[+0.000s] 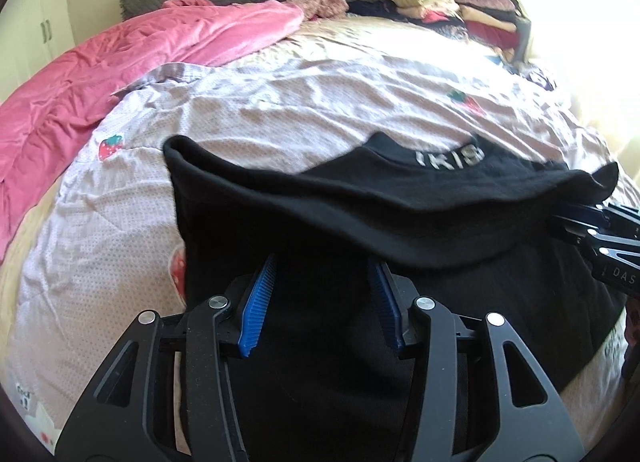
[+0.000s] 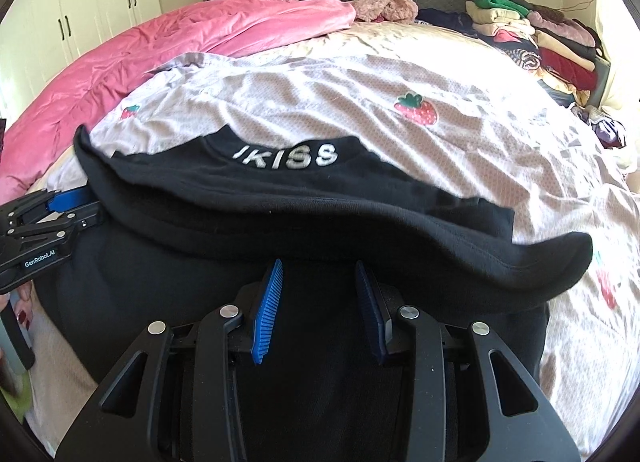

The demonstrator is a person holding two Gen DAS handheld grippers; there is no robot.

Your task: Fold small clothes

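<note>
On bed (image 2: 460, 149), black top (image 2: 320, 221) lay sideways across both claws; left gripper (image 1: 322, 294) and right gripper (image 2: 318, 294) each held its folded edge, equally near

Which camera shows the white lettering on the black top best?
The right wrist view: the lettering on the black top sits near centre, sharp and fully visible. In the left wrist view the lettering is blurred and partly cut off by a fold of the fabric.
</note>
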